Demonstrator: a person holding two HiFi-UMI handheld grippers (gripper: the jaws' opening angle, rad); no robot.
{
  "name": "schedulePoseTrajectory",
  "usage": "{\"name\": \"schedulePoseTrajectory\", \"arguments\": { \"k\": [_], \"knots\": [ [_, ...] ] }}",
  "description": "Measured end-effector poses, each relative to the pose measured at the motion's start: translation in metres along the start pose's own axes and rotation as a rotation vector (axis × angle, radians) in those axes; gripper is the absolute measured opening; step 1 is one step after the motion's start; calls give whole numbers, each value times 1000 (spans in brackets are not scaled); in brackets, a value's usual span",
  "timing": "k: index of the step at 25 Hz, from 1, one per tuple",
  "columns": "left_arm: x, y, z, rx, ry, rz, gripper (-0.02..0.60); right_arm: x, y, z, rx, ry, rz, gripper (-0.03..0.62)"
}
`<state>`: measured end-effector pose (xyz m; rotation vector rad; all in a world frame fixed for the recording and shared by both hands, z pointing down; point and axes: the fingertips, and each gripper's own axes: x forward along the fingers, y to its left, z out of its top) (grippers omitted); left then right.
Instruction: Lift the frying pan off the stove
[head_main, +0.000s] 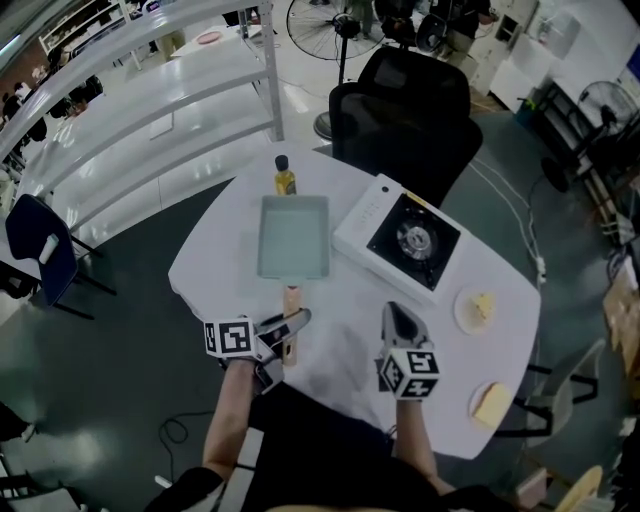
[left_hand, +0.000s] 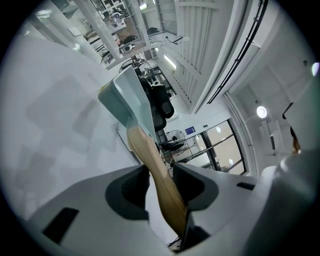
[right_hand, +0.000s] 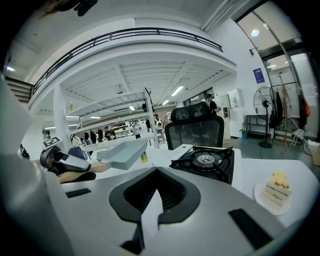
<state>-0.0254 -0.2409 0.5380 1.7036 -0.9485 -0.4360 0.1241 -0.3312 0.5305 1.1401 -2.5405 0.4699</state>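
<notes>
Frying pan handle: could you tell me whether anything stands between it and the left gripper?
Nothing visible does: the left gripper is already closed on the frying pan's wooden handle, with the pan beside the stove.

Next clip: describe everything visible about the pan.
The pan is rectangular, shallow and pale grey-green. It looks like coated metal and is empty. A light wooden handle runs from one short side toward the person, and the left gripper is clamped on it. The pan is off the stove, to its left over the table, and seems held clear of it.
</notes>
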Motion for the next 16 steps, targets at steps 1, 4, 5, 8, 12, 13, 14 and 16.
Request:
{"name": "schedulePoseTrajectory", "arguments": {
  "k": [1, 4, 5, 8, 12, 13, 14, 16],
  "knots": [
    [0, -1, -1, 1, 1, -1, 146, 0, 0, 0, 1, 0, 2, 3],
    [0, -3, -2, 2, 4, -2, 146, 0, 2, 1, -1, -4, 6, 3],
    [-1, -4, -2, 3, 5, -3, 146, -1, 3, 1, -2, -4, 8, 3],
    [-1, -4, -5, 3, 9, -3, 146, -2, 4, -1, -3, 1, 10, 3],
    [0, -4, -7, 1, 14, -5, 146, -3, 3, -4, 3, 5, 8, 3],
    [1, -4, -8, 3, 16, -6, 146, -3, 3, -6, 3, 7, 9, 3],
    [1, -4, -9, 4, 17, -7, 146, -4, 3, -7, 4, 8, 9, 3],
    [2, -4, -11, 7, 20, -9, 146, -4, 3, -10, 5, 11, 10, 3]
  ]
}}
